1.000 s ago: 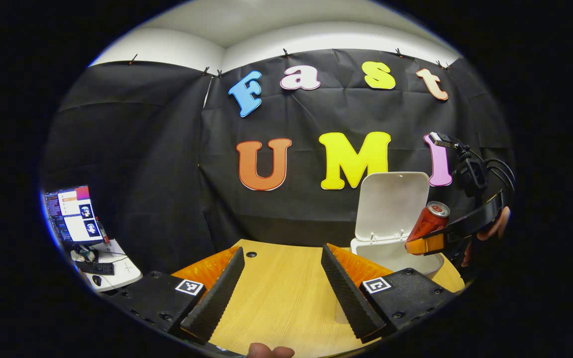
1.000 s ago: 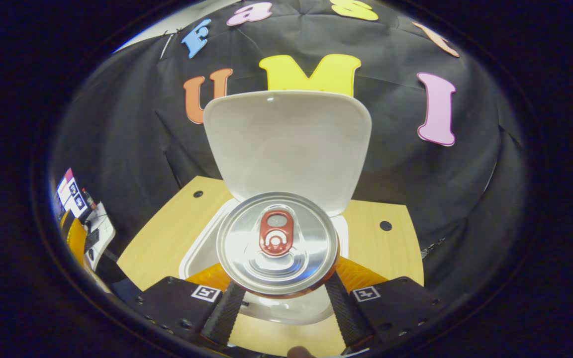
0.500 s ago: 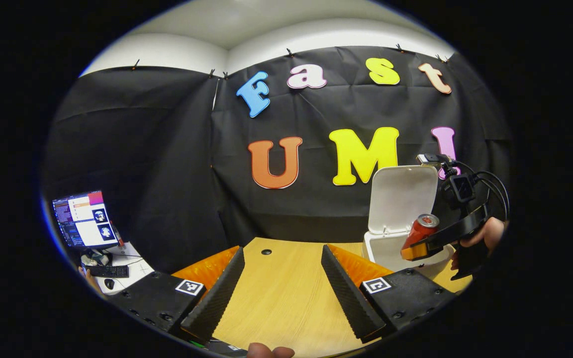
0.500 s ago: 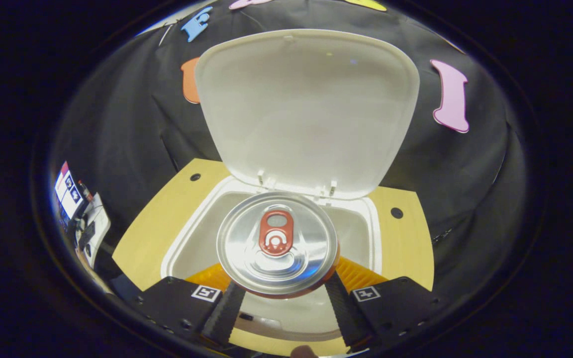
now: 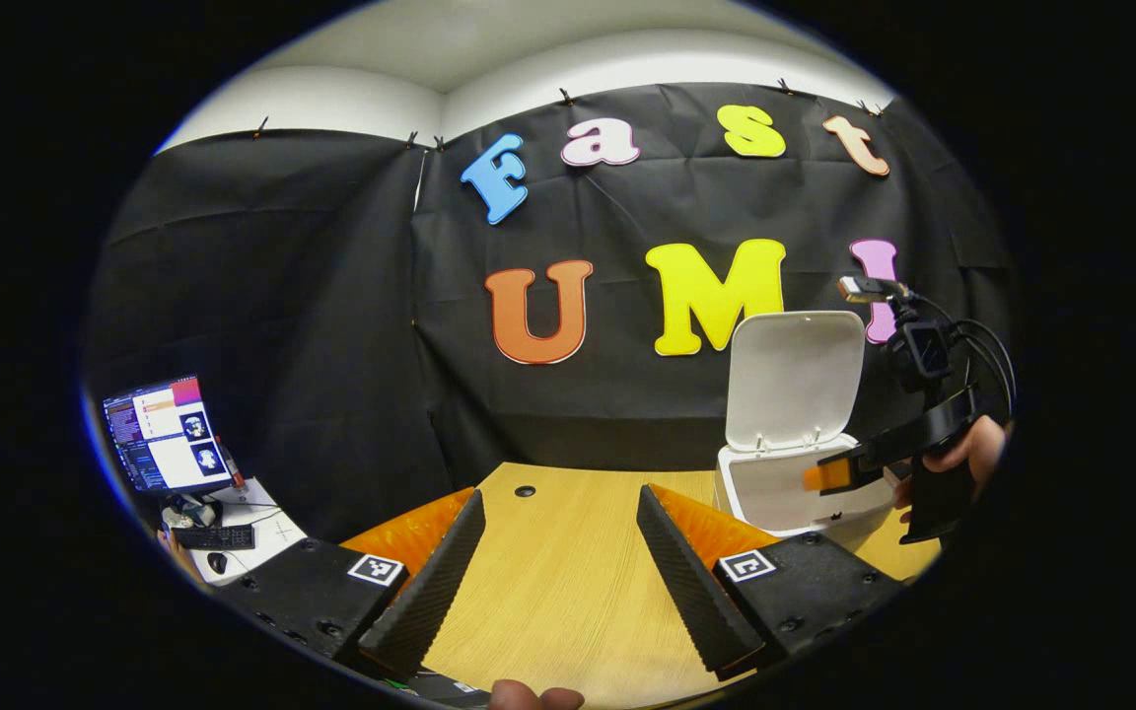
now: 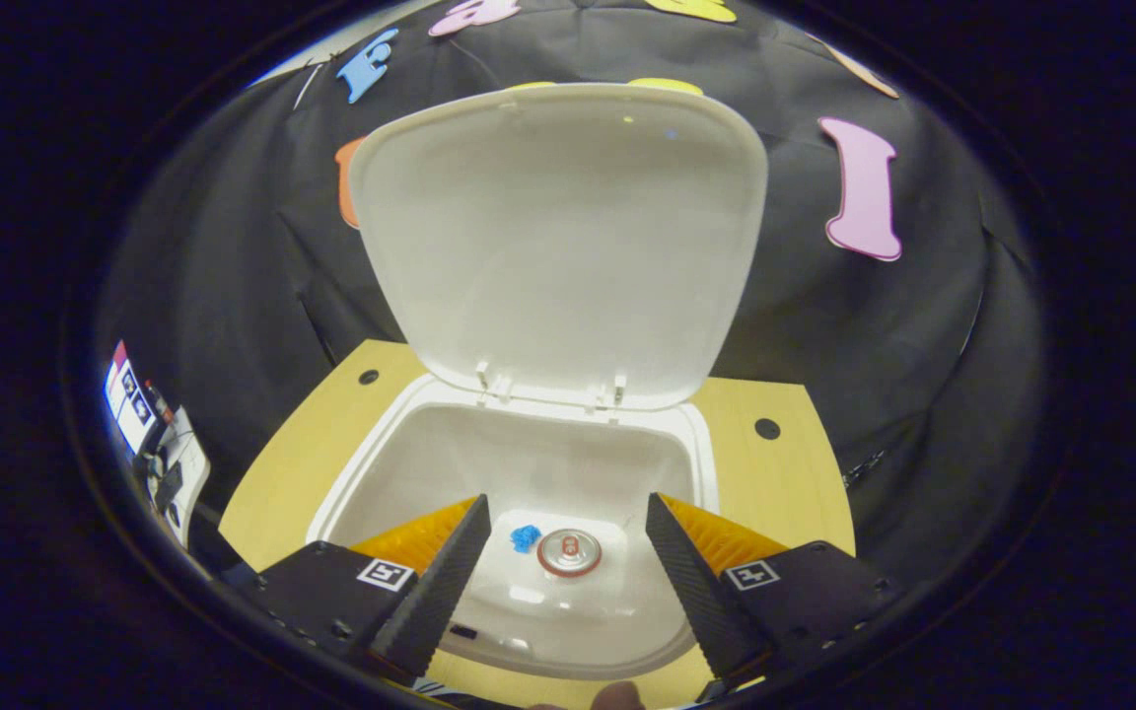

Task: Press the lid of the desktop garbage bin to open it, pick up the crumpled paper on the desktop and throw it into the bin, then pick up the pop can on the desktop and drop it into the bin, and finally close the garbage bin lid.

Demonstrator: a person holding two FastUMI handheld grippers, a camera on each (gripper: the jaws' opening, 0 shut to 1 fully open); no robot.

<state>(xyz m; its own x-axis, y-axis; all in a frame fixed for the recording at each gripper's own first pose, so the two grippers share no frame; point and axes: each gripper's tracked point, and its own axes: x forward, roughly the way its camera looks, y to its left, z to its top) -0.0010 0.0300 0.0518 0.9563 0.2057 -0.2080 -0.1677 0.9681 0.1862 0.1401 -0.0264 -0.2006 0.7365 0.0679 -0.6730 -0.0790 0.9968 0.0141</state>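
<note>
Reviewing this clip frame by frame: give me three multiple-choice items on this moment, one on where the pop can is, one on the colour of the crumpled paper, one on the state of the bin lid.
1. Where is the pop can?
A. On the desktop
B. At the bottom of the bin
C. Between the right gripper's fingers

2. What colour is the crumpled paper?
A. Blue
B. Yellow
C. Green

3. How does the bin lid stand?
A. Shut flat
B. Lying off the bin on the desktop
C. Raised open on its hinges

Key: 1 B, the right gripper view looks down on the can's top inside the bin, past the open right gripper. 2 A, a small blue wad lies beside the can. 3 C, the lid stands upright behind the bin's mouth in both views.
</note>
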